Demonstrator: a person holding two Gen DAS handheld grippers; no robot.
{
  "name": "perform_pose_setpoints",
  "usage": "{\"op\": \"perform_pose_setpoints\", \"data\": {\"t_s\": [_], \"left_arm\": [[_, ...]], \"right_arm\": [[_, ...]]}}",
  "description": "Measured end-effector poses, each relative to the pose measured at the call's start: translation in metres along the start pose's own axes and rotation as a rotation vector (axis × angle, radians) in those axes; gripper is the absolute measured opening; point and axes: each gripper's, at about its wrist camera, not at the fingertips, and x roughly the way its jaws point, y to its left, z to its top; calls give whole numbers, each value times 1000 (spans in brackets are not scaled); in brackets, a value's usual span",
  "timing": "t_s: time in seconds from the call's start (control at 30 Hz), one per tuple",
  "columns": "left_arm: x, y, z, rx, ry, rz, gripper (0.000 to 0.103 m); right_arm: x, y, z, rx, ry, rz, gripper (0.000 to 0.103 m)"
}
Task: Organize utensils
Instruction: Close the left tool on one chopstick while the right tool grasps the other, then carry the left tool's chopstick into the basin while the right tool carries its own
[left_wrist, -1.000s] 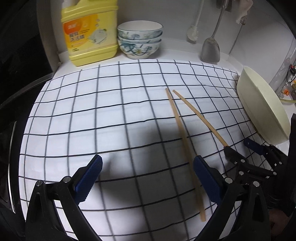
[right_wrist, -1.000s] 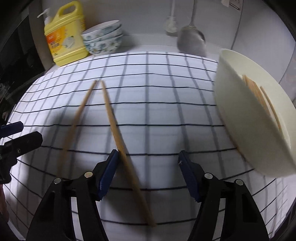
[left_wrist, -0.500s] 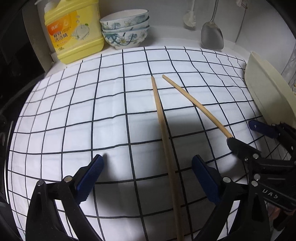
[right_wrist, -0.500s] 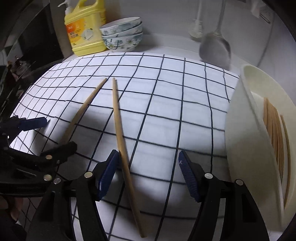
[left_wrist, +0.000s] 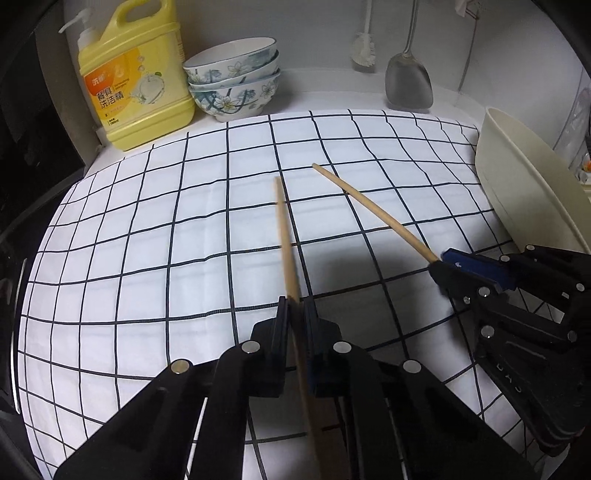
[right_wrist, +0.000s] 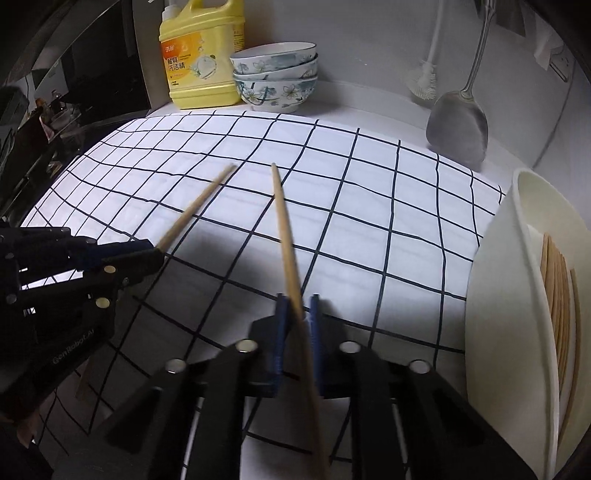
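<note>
My left gripper (left_wrist: 296, 308) is shut on a wooden chopstick (left_wrist: 286, 236) that points away over the checked cloth (left_wrist: 147, 229). My right gripper (right_wrist: 297, 306) is shut on a second wooden chopstick (right_wrist: 283, 229). Each gripper shows in the other's view: the right one (left_wrist: 439, 260) with its chopstick (left_wrist: 369, 206), the left one (right_wrist: 153, 251) with its chopstick (right_wrist: 195, 206). Both chopsticks look lifted off the cloth. A cream oval tray (right_wrist: 495, 295) at the right holds several chopsticks (right_wrist: 557, 291); the tray also shows in the left wrist view (left_wrist: 517, 184).
At the back stand a yellow detergent bottle (left_wrist: 136, 81), three stacked floral bowls (left_wrist: 236, 81), a hanging metal spatula (left_wrist: 408, 83) and a white brush (left_wrist: 364, 48). A dark stove surface (right_wrist: 55, 122) lies left of the cloth.
Both grippers, open around the chopsticks half a second ago, have shut on one chopstick each. The chopsticks now rise off the cloth.
</note>
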Motion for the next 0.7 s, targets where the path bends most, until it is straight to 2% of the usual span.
{"op": "perform_pose_setpoints", "data": {"t_s": [0.23, 0.43, 0.57, 0.7], "left_arm": [[-3, 10, 2, -15, 55, -33, 7], [-26, 19, 0, -20, 53, -41, 7], [-50, 14, 13, -4, 15, -46, 7], [-76, -10, 39, 39, -56, -85, 7]], "right_arm": [[-7, -8, -5, 110, 20, 59, 6], [-40, -10, -9, 229, -10, 116, 6], [-77, -17, -2, 257, -81, 117, 6], [-116, -49, -4, 330, -143, 80, 6]]}}
